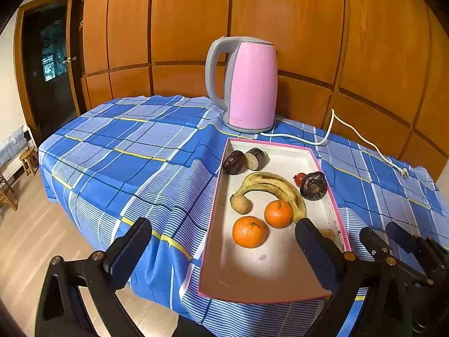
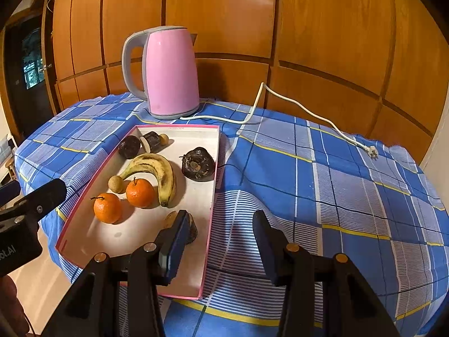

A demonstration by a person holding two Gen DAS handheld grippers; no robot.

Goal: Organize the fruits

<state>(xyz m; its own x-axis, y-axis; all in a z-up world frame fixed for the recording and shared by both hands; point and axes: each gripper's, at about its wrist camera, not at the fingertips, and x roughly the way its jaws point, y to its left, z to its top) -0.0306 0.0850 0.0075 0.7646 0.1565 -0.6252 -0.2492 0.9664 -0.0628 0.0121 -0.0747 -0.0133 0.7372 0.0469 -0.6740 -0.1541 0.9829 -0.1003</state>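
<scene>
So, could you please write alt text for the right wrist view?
A pink-rimmed tray on a blue plaid tablecloth holds a banana, two oranges and dark fruits, below a pink kettle. The right hand-held gripper hangs open, empty, over the tray's near corner.

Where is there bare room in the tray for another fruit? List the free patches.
Free: the tray's near end, between the closer orange and the near rim; also its far right corner behind the dark fruit. Crowded: the middle, around the banana and both oranges.
</scene>
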